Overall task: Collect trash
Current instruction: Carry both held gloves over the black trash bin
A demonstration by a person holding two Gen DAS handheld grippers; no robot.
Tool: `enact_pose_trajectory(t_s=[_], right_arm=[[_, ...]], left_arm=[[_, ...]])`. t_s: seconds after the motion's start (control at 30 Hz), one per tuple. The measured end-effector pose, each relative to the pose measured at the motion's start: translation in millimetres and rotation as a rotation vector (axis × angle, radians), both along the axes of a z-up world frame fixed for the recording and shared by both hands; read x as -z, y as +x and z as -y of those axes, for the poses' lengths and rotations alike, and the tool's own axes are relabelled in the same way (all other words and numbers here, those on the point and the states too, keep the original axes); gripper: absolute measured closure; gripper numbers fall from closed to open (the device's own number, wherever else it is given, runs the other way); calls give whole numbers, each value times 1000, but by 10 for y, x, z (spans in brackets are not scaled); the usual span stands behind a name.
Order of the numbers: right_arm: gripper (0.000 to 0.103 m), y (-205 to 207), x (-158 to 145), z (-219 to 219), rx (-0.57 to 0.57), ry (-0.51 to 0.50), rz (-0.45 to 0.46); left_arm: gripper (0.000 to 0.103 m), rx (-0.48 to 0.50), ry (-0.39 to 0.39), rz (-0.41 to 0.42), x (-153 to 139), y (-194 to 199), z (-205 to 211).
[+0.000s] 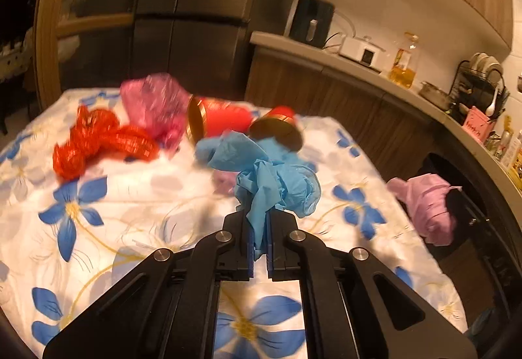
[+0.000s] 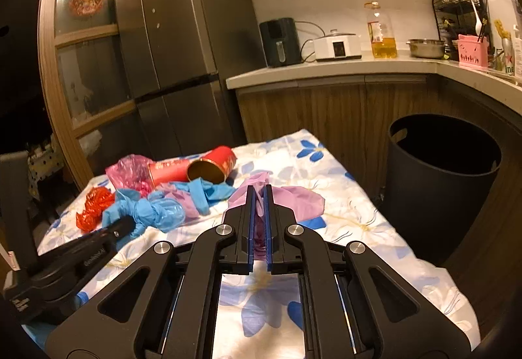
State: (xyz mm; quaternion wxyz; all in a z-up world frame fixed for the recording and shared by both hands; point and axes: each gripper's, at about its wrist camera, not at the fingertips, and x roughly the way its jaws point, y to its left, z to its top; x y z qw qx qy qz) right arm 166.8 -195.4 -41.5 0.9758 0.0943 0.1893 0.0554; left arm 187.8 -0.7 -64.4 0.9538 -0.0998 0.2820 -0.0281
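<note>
My left gripper (image 1: 259,215) is shut on a crumpled blue glove (image 1: 264,176), held just above the flowered tablecloth (image 1: 130,195). It also shows in the right wrist view (image 2: 143,212). My right gripper (image 2: 260,192) is shut on a pale purple bag (image 2: 293,199), which also shows in the left wrist view (image 1: 424,205) at the table's right edge. On the cloth lie red mesh (image 1: 98,140), a pink bag (image 1: 156,104), two red cans with gold rims (image 1: 222,120) (image 1: 277,127), and more blue gloves (image 2: 208,192).
A black bin (image 2: 440,182) stands open on the floor right of the table, below the counter (image 2: 326,71). A dark fridge (image 2: 176,49) stands behind the table. The counter holds an air fryer, a cooker, an oil bottle, a pot and a dish rack.
</note>
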Motion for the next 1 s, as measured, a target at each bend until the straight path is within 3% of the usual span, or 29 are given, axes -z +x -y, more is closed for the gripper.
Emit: enact_pose_trajectory(t_s=[0.57,1.0], right_arm=[[99,-224,-338,613,106,-5,101],[100,-112,-515,1300,235,-14,147]], left_arm=[[98,159,46,115,-481,26,1011],[98,272,67,163,-706,268,1777]])
